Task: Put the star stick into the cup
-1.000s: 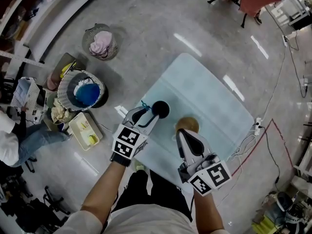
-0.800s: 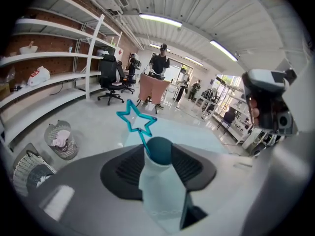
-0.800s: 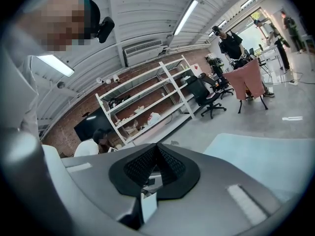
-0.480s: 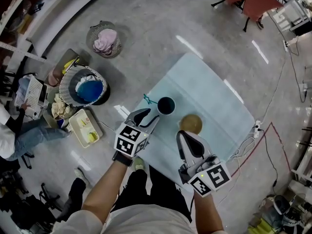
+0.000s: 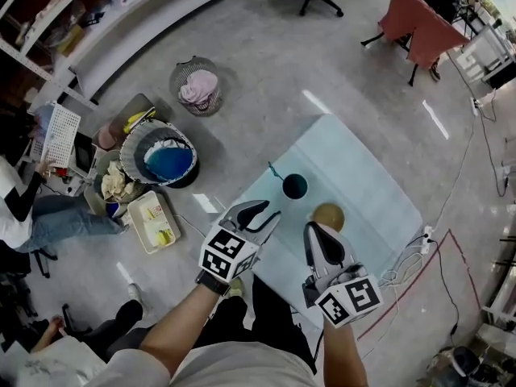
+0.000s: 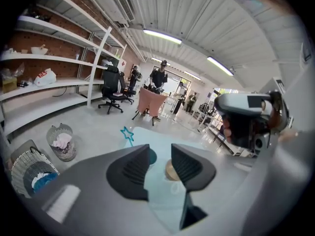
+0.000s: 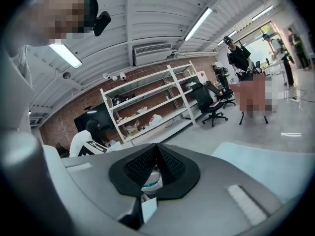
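A dark teal cup (image 5: 295, 186) stands on the pale blue table (image 5: 363, 168). The blue star stick (image 5: 273, 171) stands in the cup and leans over its far left rim. In the left gripper view the star (image 6: 128, 133) rises above the cup (image 6: 151, 157), which my jaw half hides. My left gripper (image 5: 270, 210) (image 6: 160, 152) is open and empty, a short way back from the cup. My right gripper (image 5: 314, 229) (image 7: 156, 147) is shut with nothing in it, near the table's front edge.
A round brown object (image 5: 328, 215) (image 6: 170, 170) lies right of the cup. On the floor to the left are a black bin with a blue bag (image 5: 165, 159), a wire basket (image 5: 198, 87) and a yellow tray (image 5: 156, 220). A person (image 5: 32, 212) sits at far left. Cables (image 5: 418, 236) run right of the table.
My left gripper has drawn back from the cup, leaving the star stick standing in it. Both grippers are now nearer the table's front edge, and the head view has shifted.
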A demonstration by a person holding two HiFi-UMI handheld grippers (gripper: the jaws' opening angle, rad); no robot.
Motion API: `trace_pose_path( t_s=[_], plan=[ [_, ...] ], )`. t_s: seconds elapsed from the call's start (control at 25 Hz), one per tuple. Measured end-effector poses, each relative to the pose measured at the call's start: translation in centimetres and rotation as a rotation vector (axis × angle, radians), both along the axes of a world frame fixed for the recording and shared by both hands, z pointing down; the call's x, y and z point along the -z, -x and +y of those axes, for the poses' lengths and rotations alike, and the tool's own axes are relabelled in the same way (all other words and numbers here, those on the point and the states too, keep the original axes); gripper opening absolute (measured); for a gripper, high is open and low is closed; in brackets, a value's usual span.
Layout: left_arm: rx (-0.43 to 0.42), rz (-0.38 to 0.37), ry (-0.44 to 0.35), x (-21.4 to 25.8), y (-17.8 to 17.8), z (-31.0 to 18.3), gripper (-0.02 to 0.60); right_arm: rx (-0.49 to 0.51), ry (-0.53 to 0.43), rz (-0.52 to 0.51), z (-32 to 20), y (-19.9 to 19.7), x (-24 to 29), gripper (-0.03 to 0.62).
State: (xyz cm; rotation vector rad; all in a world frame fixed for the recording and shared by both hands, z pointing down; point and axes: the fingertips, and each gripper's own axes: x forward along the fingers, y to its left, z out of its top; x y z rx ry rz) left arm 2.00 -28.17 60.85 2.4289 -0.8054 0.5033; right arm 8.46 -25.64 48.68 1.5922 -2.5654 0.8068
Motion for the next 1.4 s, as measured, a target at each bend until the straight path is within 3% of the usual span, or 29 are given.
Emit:
trace_pose_path(
  t_s=[0.24,0.64,1.4],
  plan=[
    [-0.002,0.064,-0.072,5.6,1.8,1.5,0.135,-0.027,-0.036,0.046,1.2,1.8,2.5,0.012],
    [0.013,0.128,-0.172,13.4,4.7,5.3,0.023,-0.065,-0.112,0.082,4.7,4.1,6.5,0.012],
    [0.045,0.213,-0.371,25.9,8.6,11.2,0.006,-0.1,-0.259,0.131,10.3,7.0,15.0,0.012]
  ],
)
